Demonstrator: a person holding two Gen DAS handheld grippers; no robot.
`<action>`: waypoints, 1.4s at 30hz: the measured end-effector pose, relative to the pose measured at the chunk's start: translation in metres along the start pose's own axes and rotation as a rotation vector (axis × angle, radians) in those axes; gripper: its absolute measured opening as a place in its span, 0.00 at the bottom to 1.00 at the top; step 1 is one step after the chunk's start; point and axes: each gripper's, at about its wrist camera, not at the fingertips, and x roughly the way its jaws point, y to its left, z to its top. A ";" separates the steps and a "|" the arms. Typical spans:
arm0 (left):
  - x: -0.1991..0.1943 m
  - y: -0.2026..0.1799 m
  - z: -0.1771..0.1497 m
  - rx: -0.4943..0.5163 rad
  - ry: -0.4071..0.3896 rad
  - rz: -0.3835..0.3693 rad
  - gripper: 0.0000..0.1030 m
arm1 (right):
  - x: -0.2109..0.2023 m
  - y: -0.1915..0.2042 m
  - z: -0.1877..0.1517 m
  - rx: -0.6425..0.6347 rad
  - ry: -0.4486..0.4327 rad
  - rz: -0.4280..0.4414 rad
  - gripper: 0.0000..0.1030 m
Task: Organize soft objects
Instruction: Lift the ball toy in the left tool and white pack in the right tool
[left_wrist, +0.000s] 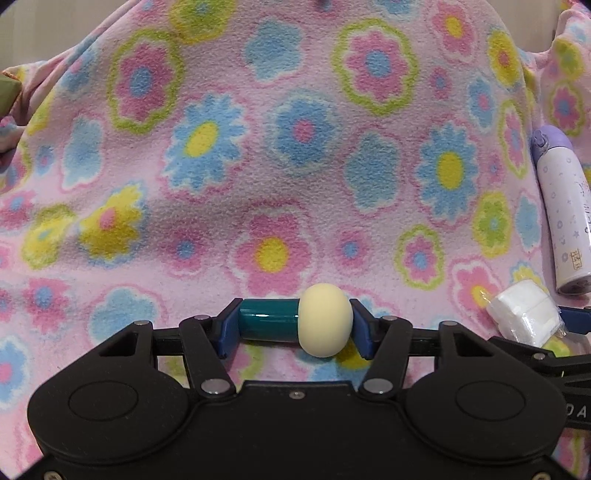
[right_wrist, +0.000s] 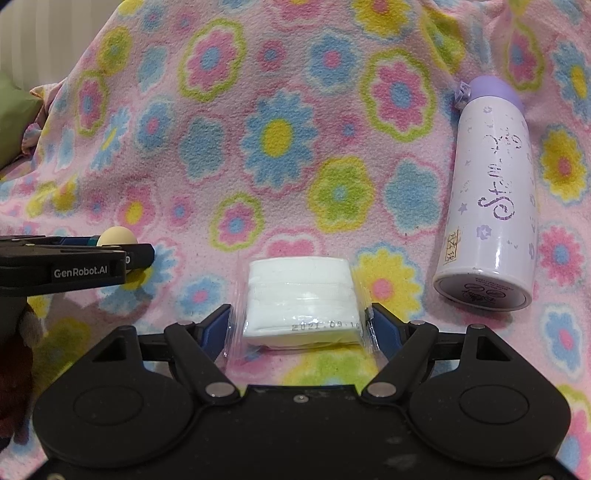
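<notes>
- Two grippers work side by side over a flowered fleece blanket (left_wrist: 295, 147).
- The left gripper (left_wrist: 293, 325) is clenched on a small toy (left_wrist: 295, 321) lying crosswise between its blue pads (teal cylinder toward one pad, cream foam ball toward the other).
- The right gripper (right_wrist: 300, 325) has a wrapped white tissue pack (right_wrist: 301, 302) between its jaws; pads meet the clear wrapper, though whether they squeeze the pack I cannot tell.
- A lilac bottle (right_wrist: 491, 199) lies ahead and right of the right gripper, apart from the pack.
</notes>
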 end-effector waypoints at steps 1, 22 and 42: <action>-0.001 0.000 0.000 -0.004 0.000 -0.003 0.54 | -0.001 -0.001 0.000 0.007 -0.004 -0.004 0.68; -0.002 0.004 -0.001 -0.019 -0.003 -0.005 0.54 | -0.005 -0.006 -0.002 0.053 -0.021 0.003 0.61; 0.001 0.004 0.000 -0.003 0.001 0.009 0.54 | -0.006 -0.008 -0.002 0.069 -0.027 0.003 0.61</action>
